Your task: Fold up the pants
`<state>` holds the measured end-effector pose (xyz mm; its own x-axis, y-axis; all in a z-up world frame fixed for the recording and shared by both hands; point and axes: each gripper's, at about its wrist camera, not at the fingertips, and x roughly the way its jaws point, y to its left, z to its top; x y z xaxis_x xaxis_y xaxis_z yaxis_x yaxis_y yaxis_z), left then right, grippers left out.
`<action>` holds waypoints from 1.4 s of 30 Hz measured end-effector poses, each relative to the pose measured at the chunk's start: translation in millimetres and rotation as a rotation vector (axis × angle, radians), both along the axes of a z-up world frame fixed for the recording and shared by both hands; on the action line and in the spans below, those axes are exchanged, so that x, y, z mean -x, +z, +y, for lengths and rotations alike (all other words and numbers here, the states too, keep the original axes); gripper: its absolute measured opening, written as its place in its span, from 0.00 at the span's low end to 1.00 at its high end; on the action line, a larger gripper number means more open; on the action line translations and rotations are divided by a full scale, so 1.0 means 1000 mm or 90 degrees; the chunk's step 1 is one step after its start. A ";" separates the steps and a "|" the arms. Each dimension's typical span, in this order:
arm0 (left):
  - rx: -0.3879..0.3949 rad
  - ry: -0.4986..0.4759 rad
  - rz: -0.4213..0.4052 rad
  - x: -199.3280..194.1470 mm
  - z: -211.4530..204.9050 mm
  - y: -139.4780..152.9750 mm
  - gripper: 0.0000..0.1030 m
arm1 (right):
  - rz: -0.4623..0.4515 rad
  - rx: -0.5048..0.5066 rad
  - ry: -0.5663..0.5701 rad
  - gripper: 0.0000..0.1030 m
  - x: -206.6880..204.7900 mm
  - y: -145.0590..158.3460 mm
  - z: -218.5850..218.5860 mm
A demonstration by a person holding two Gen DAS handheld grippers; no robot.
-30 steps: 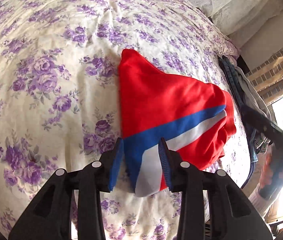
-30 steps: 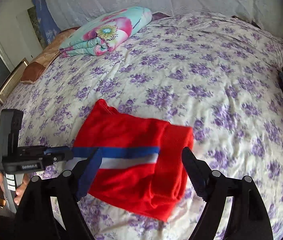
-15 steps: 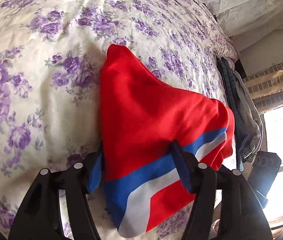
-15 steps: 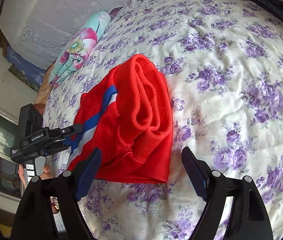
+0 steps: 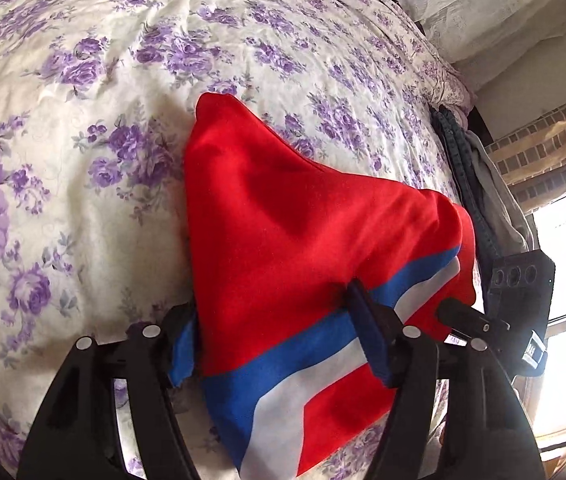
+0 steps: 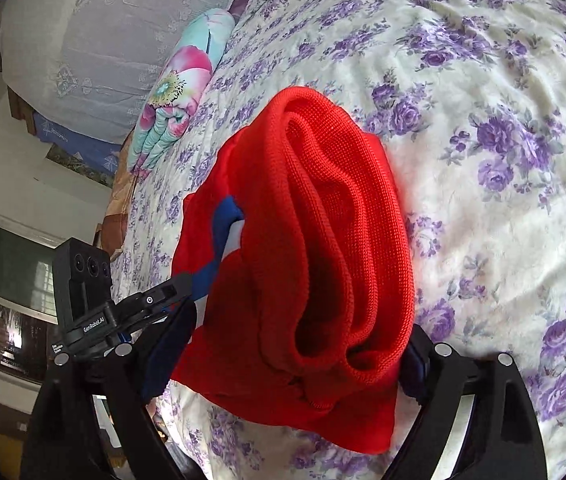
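The red pants (image 5: 283, 232) with a blue and white stripe lie folded in a thick bundle on the flowered bedspread (image 5: 83, 120). My left gripper (image 5: 279, 344) is open, its fingers on either side of the striped end of the bundle. My right gripper (image 6: 295, 364) is open too, its fingers on either side of the ribbed red end (image 6: 335, 240). The other gripper shows at each view's edge: the right one (image 5: 467, 320) in the left wrist view, the left one (image 6: 139, 312) in the right wrist view.
A rolled flowered quilt (image 6: 179, 92) lies at the head of the bed. Dark jeans and grey clothes (image 5: 479, 196) hang over the bed's far edge. A window (image 6: 15, 300) and a white lace cover (image 6: 103, 32) are beyond the bed.
Both grippers have moved in low onto the pants and now straddle the bundle. The left gripper has opened wider than a second ago.
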<state>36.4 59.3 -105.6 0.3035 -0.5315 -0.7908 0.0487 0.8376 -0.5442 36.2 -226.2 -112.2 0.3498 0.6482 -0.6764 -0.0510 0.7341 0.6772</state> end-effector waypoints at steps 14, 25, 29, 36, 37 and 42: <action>-0.034 -0.035 -0.108 0.019 -0.013 0.086 0.18 | -0.163 0.135 0.006 0.35 0.036 0.064 0.006; -0.142 -0.012 -0.128 -0.255 -0.071 0.127 0.18 | -0.201 0.261 -0.032 0.35 -0.199 0.139 0.009; -0.158 0.039 -0.115 -0.351 -0.075 0.098 0.18 | -0.175 0.306 -0.051 0.35 -0.307 0.107 0.016; -0.183 0.044 -0.113 -0.433 -0.076 0.039 0.18 | -0.123 0.261 -0.081 0.34 -0.410 0.050 -0.001; -0.193 0.045 -0.105 -0.439 -0.075 0.030 0.20 | -0.114 0.256 -0.084 0.36 -0.415 0.040 -0.005; -0.294 0.104 -0.123 -0.440 -0.061 0.024 0.69 | -0.086 0.285 -0.076 0.70 -0.414 0.023 -0.014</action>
<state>476.0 -1.2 -81.9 0.5162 -0.0743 -0.8532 -0.0393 0.9931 -0.1102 449.7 -240.6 -89.3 0.5079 0.2540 -0.8231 -0.0138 0.9578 0.2871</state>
